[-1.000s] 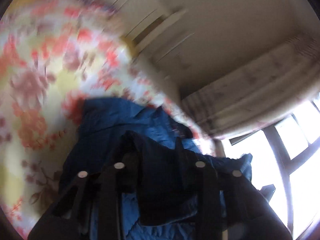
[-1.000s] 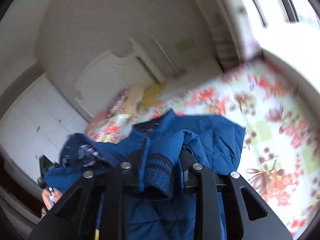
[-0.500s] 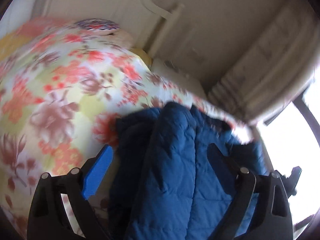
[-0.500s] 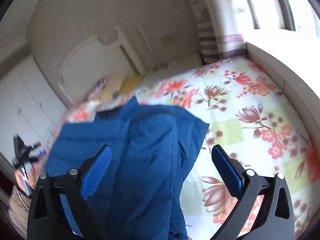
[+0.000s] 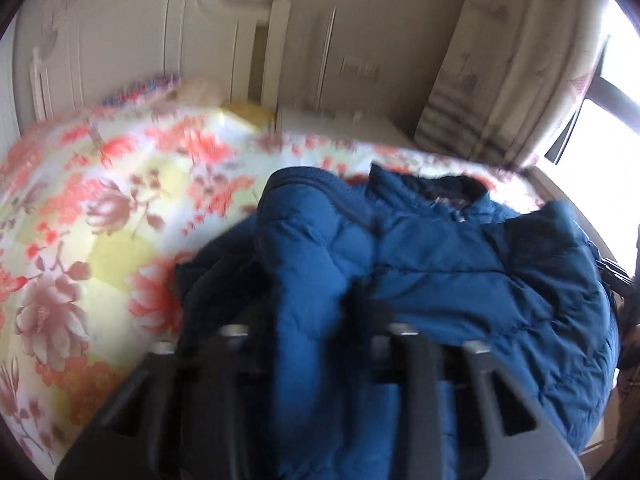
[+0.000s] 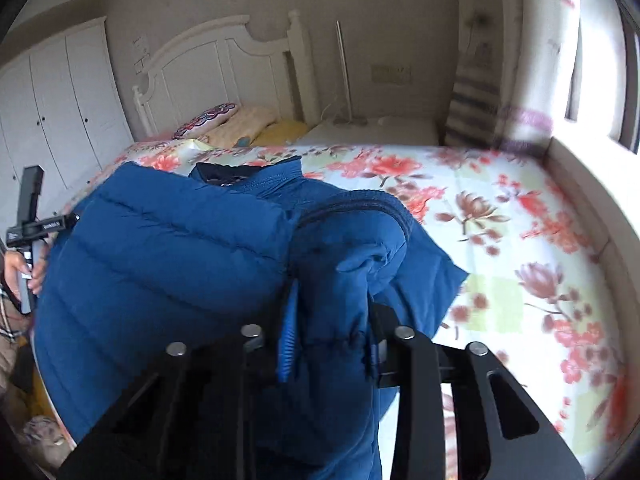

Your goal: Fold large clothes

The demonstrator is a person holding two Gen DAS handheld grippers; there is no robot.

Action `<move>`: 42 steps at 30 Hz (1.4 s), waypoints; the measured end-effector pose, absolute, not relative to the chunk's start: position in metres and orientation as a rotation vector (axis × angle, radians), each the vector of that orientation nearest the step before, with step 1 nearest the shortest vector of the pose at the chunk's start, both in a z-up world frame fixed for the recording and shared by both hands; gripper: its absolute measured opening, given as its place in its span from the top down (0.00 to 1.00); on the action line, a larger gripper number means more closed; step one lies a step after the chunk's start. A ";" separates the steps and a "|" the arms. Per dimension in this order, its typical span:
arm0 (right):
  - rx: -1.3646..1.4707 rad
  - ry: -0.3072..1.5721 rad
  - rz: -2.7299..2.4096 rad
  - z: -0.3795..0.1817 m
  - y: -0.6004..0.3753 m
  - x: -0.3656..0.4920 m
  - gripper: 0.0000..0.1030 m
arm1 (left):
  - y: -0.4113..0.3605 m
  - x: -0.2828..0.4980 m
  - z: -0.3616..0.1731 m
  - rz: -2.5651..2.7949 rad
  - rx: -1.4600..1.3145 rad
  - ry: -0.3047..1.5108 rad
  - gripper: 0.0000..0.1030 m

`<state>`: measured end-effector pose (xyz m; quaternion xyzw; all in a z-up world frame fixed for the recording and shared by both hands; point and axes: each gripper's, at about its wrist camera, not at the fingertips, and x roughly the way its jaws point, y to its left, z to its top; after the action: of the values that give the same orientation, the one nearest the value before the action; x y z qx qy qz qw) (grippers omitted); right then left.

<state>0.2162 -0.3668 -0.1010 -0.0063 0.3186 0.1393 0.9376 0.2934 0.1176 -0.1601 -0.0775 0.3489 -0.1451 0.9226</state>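
A large blue quilted jacket (image 5: 460,264) lies on the floral bedspread (image 5: 100,208). In the left wrist view my left gripper (image 5: 316,332) is shut on a fold of the jacket, which bulges up between the fingers. In the right wrist view the jacket (image 6: 160,248) spreads to the left, and my right gripper (image 6: 328,340) is shut on a bunched sleeve with a ribbed cuff (image 6: 360,208). The other gripper (image 6: 28,216) shows at the far left, held in a hand.
A white headboard (image 6: 224,64) and pillows (image 6: 240,124) stand at the head of the bed. A white wardrobe (image 6: 60,100) is on the left, a curtain (image 5: 500,80) and window on the right. The bedspread (image 6: 520,240) extends right of the jacket.
Both grippers were shut on the jacket a second ago, opened half a second ago with the jacket lying between the fingers, and have now closed on jacket folds again.
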 end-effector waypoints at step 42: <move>-0.080 0.477 0.259 -0.067 -0.358 0.181 0.91 | 0.134 0.251 -0.124 -0.414 -0.246 0.515 0.93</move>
<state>0.1811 -0.3579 -0.0674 -0.0394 0.2354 0.1278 0.9626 0.2507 0.1337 -0.1242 -0.1207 0.2522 -0.2026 0.9385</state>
